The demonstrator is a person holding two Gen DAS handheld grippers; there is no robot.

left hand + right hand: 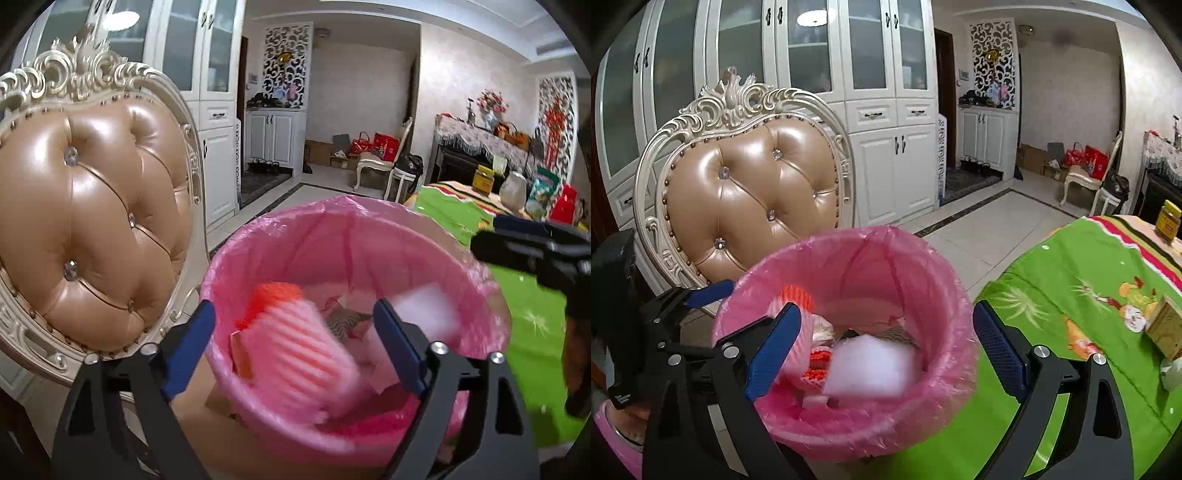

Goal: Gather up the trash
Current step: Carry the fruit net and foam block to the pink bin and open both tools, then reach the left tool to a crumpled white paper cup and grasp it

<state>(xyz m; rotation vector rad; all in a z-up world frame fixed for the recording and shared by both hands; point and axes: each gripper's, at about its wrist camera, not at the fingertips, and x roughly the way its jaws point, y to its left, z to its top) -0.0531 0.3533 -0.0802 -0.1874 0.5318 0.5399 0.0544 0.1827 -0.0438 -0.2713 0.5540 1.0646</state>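
One pink-lined bin, one white foam piece inside it, one padded chair beside it, one green tablecloth, one yellow jar, two grippers

Home dining room, ornate chair, cabinets

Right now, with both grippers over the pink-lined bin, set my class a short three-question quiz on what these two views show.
1. True or false: the left gripper is clamped on the pink ribbed foam piece.
2. Multiple choice: what lines the bin? A) a black bag B) a pink plastic bag C) newspaper
3. Short answer: what piece of furniture stands just behind the bin?

Key
1. False. Its jaws stand open, and the blurred foam lies between them without either pad touching it.
2. B.
3. A chair with a tufted tan back and an ornate cream frame. The right gripper is open too, over a blurred white piece.
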